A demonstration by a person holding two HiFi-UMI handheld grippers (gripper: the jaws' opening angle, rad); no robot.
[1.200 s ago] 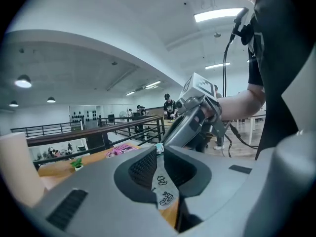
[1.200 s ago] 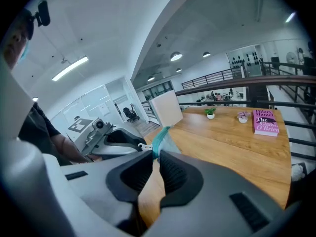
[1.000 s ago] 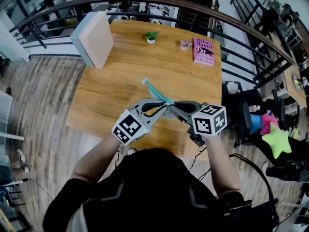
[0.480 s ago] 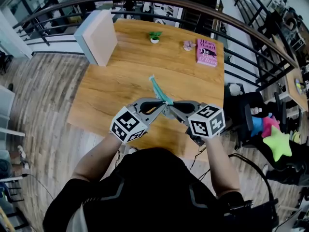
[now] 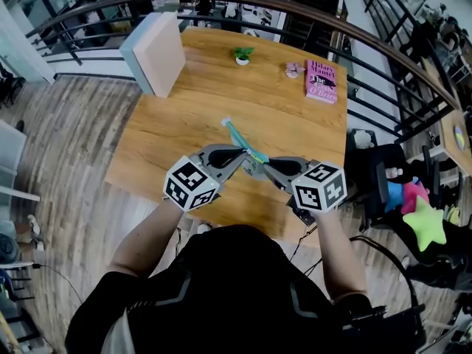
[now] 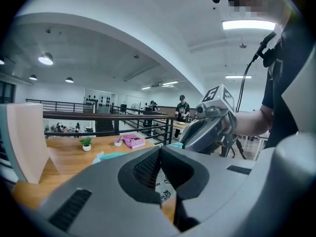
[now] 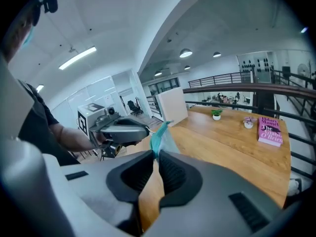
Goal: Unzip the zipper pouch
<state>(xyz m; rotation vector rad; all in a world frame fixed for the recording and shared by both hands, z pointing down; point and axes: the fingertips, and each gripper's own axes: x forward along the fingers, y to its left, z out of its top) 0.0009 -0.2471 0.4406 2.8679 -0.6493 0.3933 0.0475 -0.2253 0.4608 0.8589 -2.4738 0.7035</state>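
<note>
The teal zipper pouch (image 5: 238, 136) hangs in the air over the wooden table (image 5: 177, 135), held between both grippers. My right gripper (image 5: 262, 165) is shut on the pouch's near end; in the right gripper view the teal fabric (image 7: 160, 135) rises from between its pads (image 7: 169, 169). My left gripper (image 5: 242, 155) is shut at the pouch's top edge, on the small zipper pull, which its tips mostly hide. In the left gripper view its jaws (image 6: 159, 152) are pressed together, with a strip of teal pouch (image 6: 112, 155) behind them.
At the table's far side stand a pale box (image 5: 156, 50), a small potted plant (image 5: 242, 54), a pink ornament (image 5: 294, 68) and a pink book (image 5: 322, 80). A dark railing (image 5: 369, 43) curves round the table. Bright toys (image 5: 417, 209) sit on a chair to the right.
The left gripper has shifted slightly left and away from me. Both grippers stay together at the pouch, which still hangs above the table.
</note>
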